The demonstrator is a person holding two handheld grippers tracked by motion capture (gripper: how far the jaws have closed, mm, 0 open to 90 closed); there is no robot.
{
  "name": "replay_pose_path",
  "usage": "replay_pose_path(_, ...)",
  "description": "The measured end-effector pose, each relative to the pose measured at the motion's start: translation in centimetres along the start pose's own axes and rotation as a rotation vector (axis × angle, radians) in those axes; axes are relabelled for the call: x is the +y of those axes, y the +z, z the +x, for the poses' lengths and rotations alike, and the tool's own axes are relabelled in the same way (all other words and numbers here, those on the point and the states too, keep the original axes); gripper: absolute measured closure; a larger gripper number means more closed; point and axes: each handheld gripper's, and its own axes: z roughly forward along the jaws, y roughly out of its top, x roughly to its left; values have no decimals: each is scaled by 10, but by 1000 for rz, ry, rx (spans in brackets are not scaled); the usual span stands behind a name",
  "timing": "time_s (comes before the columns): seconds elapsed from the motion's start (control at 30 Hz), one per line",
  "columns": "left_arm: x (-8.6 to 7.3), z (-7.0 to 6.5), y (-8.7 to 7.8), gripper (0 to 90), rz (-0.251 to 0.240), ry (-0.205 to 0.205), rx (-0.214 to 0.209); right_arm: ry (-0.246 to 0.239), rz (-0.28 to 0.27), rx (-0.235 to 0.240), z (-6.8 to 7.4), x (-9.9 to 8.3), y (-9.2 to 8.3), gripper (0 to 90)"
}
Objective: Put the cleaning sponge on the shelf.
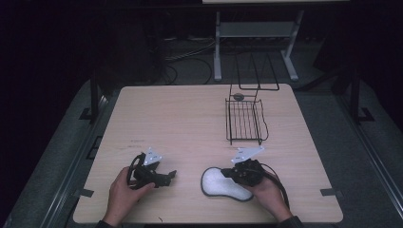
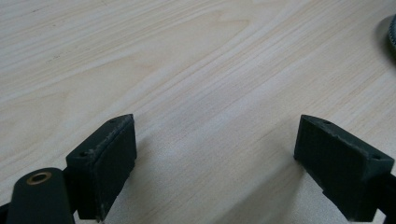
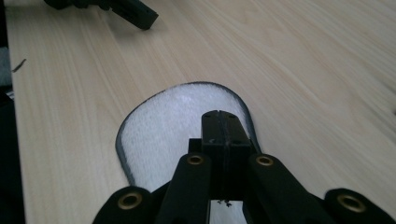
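A white fuzzy pad point(image 1: 217, 184) with a dark rim lies flat on the wooden table point(image 1: 190, 118), near its front edge. My right gripper point(image 1: 227, 173) is at the pad's right end, its jaws pressed together over the white surface point(image 3: 163, 126). In the right gripper view the right gripper point(image 3: 219, 116) is shut, and I cannot tell whether it pinches the pad. My left gripper point(image 1: 170, 176) rests on the table to the left of the pad. In the left gripper view its jaws stand wide apart, so the left gripper point(image 2: 215, 154) is open over bare wood.
A black wire rack point(image 1: 244, 121) stands at the back right of the table, with a small dark round thing point(image 1: 238, 97) at its far end. A metal stand point(image 1: 256, 33) is on the floor beyond the table. The left gripper's fingers point(image 3: 135, 14) appear across the table in the right gripper view.
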Motion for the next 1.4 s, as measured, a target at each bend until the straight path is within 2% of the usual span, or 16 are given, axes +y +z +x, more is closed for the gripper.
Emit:
replay_pose_path(0.17, 0, 0, 0, 122, 0, 0, 0, -37, 37, 14, 3, 13, 22, 900)
replay_pose_path(0.33, 0, 0, 0, 122, 0, 0, 0, -49, 73, 5, 3, 13, 31, 900)
replay_pose_path(0.43, 0, 0, 0, 122, 0, 0, 0, -37, 67, 2, 0, 12, 30, 900)
replay_pose_path(0.63, 0, 0, 0, 122, 0, 0, 0, -14, 68, -45, -11, 7, 24, 900)
replay_pose_path(0.7, 0, 0, 0, 122, 0, 0, 0, 3, 64, -75, -19, 4, 20, 900)
replay_pose_path(0.87, 0, 0, 0, 122, 0, 0, 0, 42, 59, -111, -32, -1, 12, 900)
replay_pose_path(1.1, 0, 0, 0, 121, 0, 0, 0, 75, 42, -131, -43, -7, 6, 897)
replay_pose_path(1.17, 0, 0, 0, 122, 0, 0, 0, 75, 40, -132, -44, -7, 4, 867)
replay_pose_path(1.23, 0, 0, 0, 122, 0, 0, 0, 92, 39, -133, -43, -8, 1, 790)
replay_pose_path(1.27, 0, 0, 0, 122, 0, 0, 0, 97, 34, -145, -42, -10, -4, 715)
replay_pose_path(1.4, 0, 0, 0, 122, 0, 0, 0, 124, 14, -164, -42, -17, -12, 609)
